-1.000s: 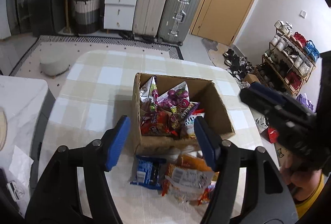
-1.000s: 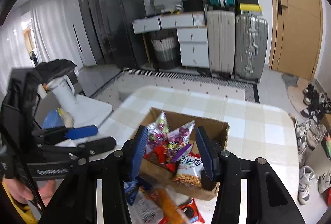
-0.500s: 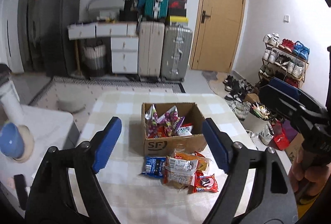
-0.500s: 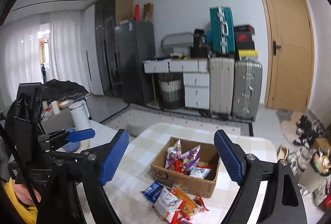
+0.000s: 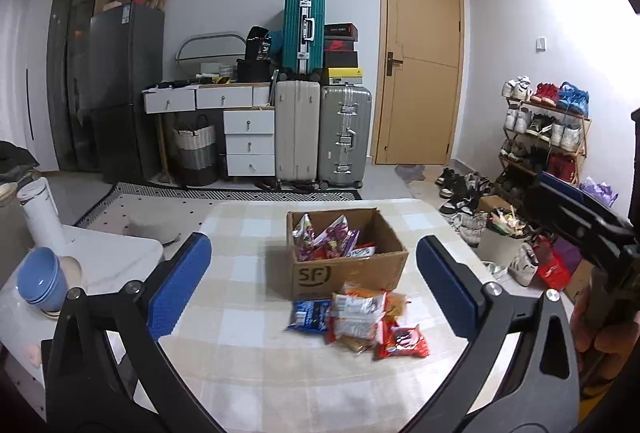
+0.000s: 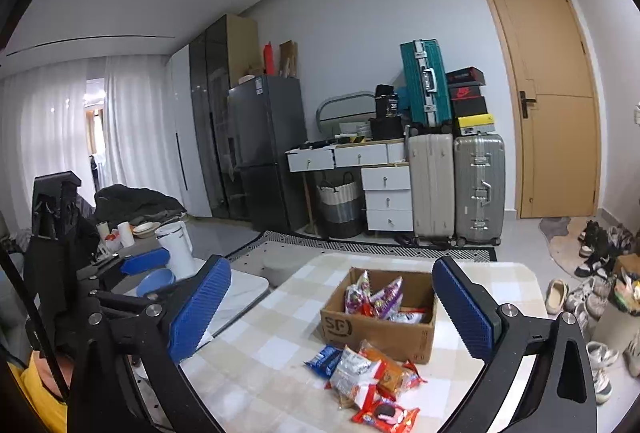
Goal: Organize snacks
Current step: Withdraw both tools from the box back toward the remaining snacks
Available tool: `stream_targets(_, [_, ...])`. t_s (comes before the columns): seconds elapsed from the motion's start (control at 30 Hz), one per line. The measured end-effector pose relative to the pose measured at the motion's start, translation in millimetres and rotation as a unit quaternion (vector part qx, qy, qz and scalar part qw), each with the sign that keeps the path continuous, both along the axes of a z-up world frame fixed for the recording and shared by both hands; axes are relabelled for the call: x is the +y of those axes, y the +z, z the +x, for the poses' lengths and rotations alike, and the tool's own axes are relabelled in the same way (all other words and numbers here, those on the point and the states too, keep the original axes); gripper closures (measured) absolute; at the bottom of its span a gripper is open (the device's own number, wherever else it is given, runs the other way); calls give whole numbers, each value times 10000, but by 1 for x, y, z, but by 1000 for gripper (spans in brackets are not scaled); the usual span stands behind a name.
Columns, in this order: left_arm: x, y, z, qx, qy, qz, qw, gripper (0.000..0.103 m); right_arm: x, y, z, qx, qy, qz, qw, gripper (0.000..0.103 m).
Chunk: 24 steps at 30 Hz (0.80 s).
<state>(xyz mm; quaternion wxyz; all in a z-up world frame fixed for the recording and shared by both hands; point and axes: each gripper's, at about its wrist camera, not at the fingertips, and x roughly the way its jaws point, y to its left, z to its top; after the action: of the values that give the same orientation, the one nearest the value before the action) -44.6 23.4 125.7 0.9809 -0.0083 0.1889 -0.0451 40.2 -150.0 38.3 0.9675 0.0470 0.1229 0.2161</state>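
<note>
An open cardboard box [image 5: 352, 273] [image 6: 376, 333] holding several snack bags stands on the checked table [image 5: 240, 273]. A pile of loose snack packets [image 5: 360, 317] [image 6: 372, 377] lies on the cloth just in front of it. My left gripper [image 5: 312, 243] hovers well back from the box, its jaws opening wide, with nothing between the blue pads [image 5: 180, 285]. My right gripper [image 6: 332, 267] is likewise drawn back, jaws opening, nothing between them. Each gripper shows at the edge of the other's view: the right gripper [image 5: 580, 221] and the left gripper [image 6: 144, 261].
A white side table [image 5: 112, 261] at the left carries stacked blue bowls [image 5: 42, 279] and a white jug [image 5: 40, 217]. Suitcases [image 5: 344, 133], drawers and a fridge line the far wall. A shoe rack [image 5: 544, 137] and shoes on the floor lie to the right.
Both grippers have drawn back and up from the box, which now looks smaller and farther. Both sets of jaws have spread wider.
</note>
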Motion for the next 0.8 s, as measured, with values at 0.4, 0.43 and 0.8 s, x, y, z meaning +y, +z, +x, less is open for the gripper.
stream_targets(0.4, [17, -79, 24, 647, 139, -209, 9976, 0, 2, -63, -8, 177, -232, -73, 9995, 1])
stream_targets(0.43, [17, -86, 31, 701, 146, -226, 9972, 0, 3, -67, -7, 200, -244, -75, 9995, 1])
stream_targets(0.8, [22, -150, 59, 972, 148, -448, 9941, 0, -7, -110, 5, 636, -391, -24, 9972, 1])
